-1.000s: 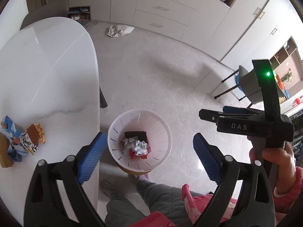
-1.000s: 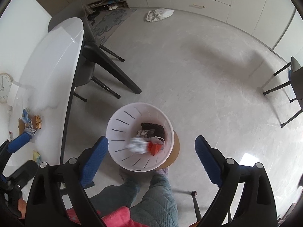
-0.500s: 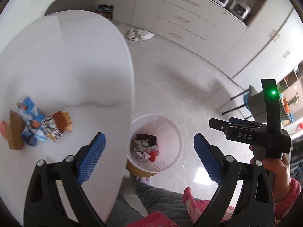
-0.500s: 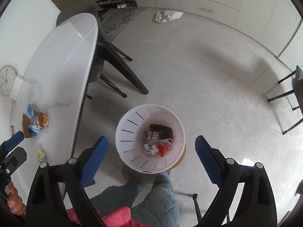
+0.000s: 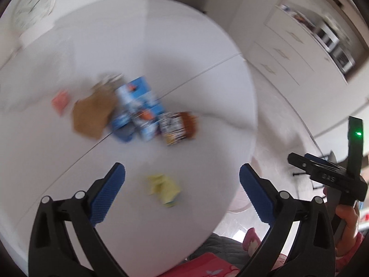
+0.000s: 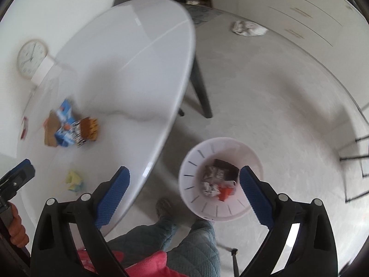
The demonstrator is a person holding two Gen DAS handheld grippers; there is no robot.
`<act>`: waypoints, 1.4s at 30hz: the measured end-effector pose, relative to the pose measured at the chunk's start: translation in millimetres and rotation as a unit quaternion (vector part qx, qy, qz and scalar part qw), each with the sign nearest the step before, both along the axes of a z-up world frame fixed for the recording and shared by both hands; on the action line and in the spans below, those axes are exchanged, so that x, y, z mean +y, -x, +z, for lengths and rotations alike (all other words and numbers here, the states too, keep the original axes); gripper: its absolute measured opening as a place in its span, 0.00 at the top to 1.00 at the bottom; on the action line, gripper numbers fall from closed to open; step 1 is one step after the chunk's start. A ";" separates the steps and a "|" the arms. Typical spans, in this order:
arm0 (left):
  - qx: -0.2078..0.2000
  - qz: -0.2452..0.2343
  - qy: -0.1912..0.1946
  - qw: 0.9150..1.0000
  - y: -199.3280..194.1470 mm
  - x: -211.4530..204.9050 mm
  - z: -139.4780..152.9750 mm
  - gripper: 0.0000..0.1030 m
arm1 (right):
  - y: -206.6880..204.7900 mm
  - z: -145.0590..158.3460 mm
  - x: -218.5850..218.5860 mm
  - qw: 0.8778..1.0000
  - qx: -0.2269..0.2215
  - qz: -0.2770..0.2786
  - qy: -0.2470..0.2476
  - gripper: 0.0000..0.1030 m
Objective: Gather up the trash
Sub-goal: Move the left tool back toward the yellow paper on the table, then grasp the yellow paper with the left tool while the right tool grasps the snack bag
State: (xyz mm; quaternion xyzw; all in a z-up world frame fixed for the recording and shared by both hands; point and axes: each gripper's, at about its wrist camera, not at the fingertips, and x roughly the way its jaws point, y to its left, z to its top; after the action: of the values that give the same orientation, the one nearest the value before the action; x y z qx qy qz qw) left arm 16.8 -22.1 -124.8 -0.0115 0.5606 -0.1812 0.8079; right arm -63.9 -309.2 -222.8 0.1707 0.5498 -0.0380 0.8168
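You carry your left gripper (image 5: 182, 177) with its jaws spread wide and nothing between them; they have just been opening the last bit further, which suits a reach for the next scrap. The yellow crumpled wrapper (image 5: 164, 188) lies on the white table (image 5: 184, 53) just ahead of the gap between the blue pads (image 5: 108, 194), and the heap of blue, brown and striped packets (image 5: 138, 113) sits farther ahead, beyond it, with a small red piece (image 5: 60, 100) off to the left of the heap. Your right gripper (image 6: 184, 180) is also wide apart and empty, poised over the floor between the table edge and the white bin (image 6: 221, 177), which lies under its right-hand pad and already holds several wrappers, so it looks ready to follow. Compared with a second ago, the bin has left the left camera's view and the table trash has come from the far left edge to straight ahead; the picture is smeared by the swing.
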 end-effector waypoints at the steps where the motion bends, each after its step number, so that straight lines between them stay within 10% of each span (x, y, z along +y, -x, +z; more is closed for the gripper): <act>1: 0.008 0.011 0.001 1.000 1.1 9.5 -5.5 0.08 | -3.7 0.2 6.0 1.000 0.000 0.008 0.001 0.07; 20: 0.089 0.005 -0.012 0.996 -3.8 7.3 -63.3 0.09 | -29.2 -6.2 51.6 0.997 0.019 0.076 0.011 0.07; 42: 0.098 0.012 -0.030 0.995 13.0 -3.7 -91.8 0.62 | -46.7 -14.5 83.0 0.986 0.017 0.161 0.033 0.07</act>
State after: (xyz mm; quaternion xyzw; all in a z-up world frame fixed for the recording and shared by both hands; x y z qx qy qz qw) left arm 3.8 -25.8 -216.6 -0.0114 0.6421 -0.1528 0.7512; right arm -17.2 -226.2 -237.3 0.0526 0.5822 0.0733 0.8081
